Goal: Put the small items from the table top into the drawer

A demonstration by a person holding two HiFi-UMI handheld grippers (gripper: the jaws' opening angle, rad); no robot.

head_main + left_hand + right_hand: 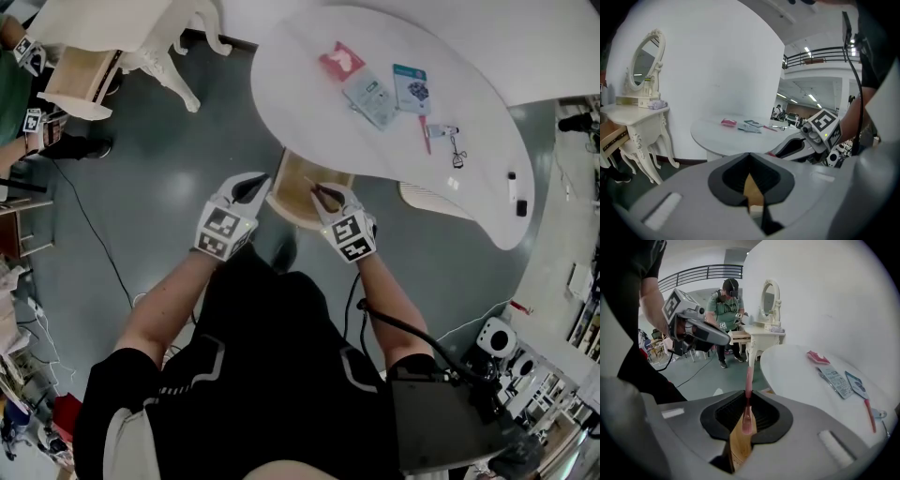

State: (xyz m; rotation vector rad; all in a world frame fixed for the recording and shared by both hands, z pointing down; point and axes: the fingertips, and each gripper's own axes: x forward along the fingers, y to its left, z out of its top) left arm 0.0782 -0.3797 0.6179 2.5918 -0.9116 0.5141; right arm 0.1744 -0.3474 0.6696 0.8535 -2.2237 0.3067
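Observation:
My right gripper (329,197) is shut on a thin pink stick (748,390), which stands up between its jaws over the open wooden drawer (293,192) at the white table's (309,103) near edge. Wood of the drawer (738,446) shows below the jaws. My left gripper (251,188) hangs shut and empty beside the drawer's left side. On the table top lie a red packet (339,59), two card packs (371,99), a pink-handled tool (427,133), a small metal clipper (456,150) and a black marker (520,207).
A cream dressing table (761,336) with an oval mirror (769,298) stands to the left, its own drawer pulled out. A person in a green shirt (724,305) stands by it. Cables (94,234) run across the grey floor. Equipment crowds the right edge (506,347).

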